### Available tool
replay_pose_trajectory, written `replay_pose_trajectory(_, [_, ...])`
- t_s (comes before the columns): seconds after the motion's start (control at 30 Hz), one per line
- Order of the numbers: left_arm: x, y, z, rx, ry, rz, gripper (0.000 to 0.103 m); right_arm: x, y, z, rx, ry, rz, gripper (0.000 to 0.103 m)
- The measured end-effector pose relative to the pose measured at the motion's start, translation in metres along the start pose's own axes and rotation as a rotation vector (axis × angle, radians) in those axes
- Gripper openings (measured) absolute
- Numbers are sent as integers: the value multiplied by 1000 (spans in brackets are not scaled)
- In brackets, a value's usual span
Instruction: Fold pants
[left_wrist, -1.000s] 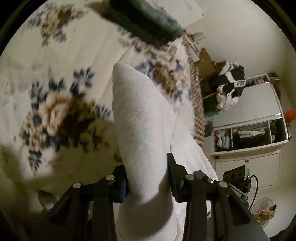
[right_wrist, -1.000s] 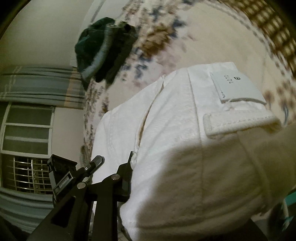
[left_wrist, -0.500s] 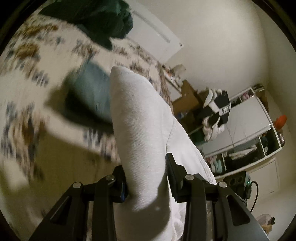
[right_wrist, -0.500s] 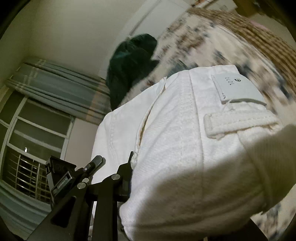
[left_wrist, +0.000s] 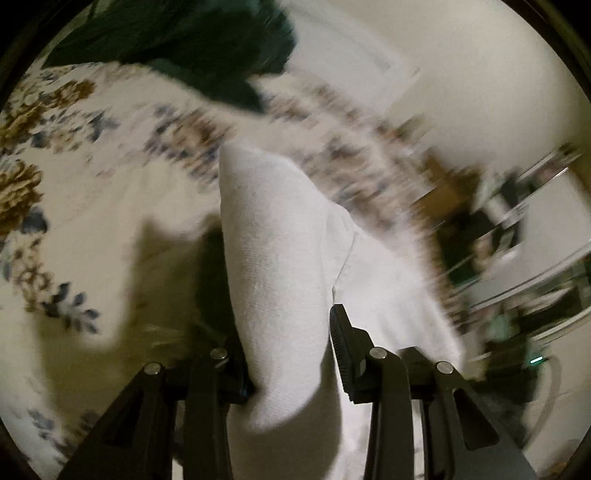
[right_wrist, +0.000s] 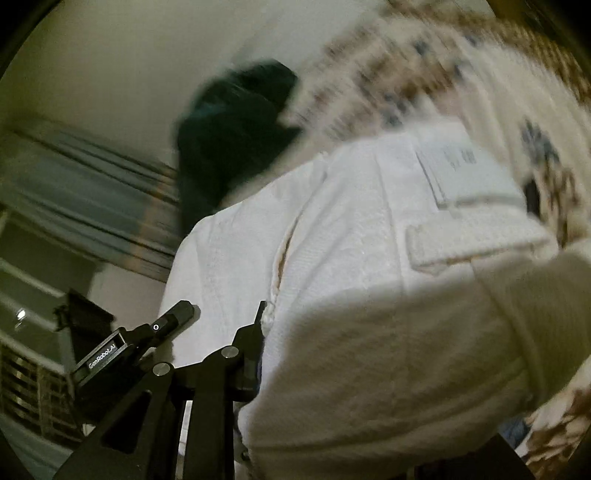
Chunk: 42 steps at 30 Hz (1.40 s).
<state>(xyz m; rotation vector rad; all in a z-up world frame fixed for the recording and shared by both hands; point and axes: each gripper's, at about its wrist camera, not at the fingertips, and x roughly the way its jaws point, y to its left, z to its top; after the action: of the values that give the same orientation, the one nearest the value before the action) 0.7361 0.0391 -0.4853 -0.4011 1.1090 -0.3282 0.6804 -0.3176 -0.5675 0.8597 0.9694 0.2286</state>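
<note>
Left gripper (left_wrist: 288, 347) clamps a fold of the white pants (left_wrist: 273, 236); right gripper (right_wrist: 332, 354) apparently pinches their waistband, its far finger hidden, above the floral bed (left_wrist: 74, 192)

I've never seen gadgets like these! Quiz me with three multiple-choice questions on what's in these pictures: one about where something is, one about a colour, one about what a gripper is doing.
1. Where does the dark green garment lie?
A. On the floral bedspread, beyond the pants
B. Inside the wardrobe
C. Between the left gripper's fingers

2. What colour are the pants?
A. Blue
B. White
C. Black

3. What is the left gripper doing?
A. Hanging open with nothing in it
B. Shut on a fold of the pants
C. Shut on the bedspread

Answers:
1. A: the left wrist view shows it lying on the floral bedspread, past the raised fabric.
2. B: both views show white cloth, with a sewn label by the waistband.
3. B: white fabric passes between its two fingers. The right gripper is largely hidden by fabric.
</note>
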Motion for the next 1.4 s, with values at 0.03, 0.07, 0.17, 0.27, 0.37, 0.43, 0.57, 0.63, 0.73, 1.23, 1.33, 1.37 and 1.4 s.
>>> replay_pose_trajectory(0.03, [9,6,-6,10,18,37,34,6,-5,-2,18,17,-8,32])
replay_pose_trajectory(0.07, [11,9,-11,13,21,43,37,9,-11,-6,36,34,-22,38])
replay_pose_trajectory(0.17, [7,22,-20,8,17,44,44,-8,-23,-16,59,32,-48,60])
replay_pose_trajectory(0.27, [3,22,-24,19,29,42,48,-38,-35,-22,99,-6,-93,61])
replay_pose_trajectory(0.37, [0,19,-24,32,35,62,48,-63,-44,-18,137,-53,-162,61])
replay_pose_trajectory(0.43, [-3,13,-22,26,37,80,48,-64,-43,-13,120,-43,-211,61])
replay_pose_trajectory(0.57, [-11,-6,-28,41,51,208,69,-61,-15,-13,8,-30,-393,78])
replay_pose_trajectory(0.63, [-19,-17,-33,68,31,237,90,-66,7,-14,-68,-37,-506,96])
replay_pose_trajectory(0.73, [-40,-46,-43,142,-2,291,94,-80,35,-18,-164,-59,-630,100])
replay_pose_trajectory(1.23, [-193,-148,-91,204,-186,342,95,-240,157,-71,-428,-227,-745,103])
replay_pose_trajectory(1.33, [-234,-168,-112,208,-231,375,95,-280,178,-91,-457,-264,-735,103])
replay_pose_trajectory(1.37, [-247,-175,-119,209,-245,387,95,-299,187,-100,-474,-274,-722,103])
replay_pose_trajectory(1.4, [-259,-181,-127,207,-258,396,95,-315,196,-108,-489,-282,-715,103])
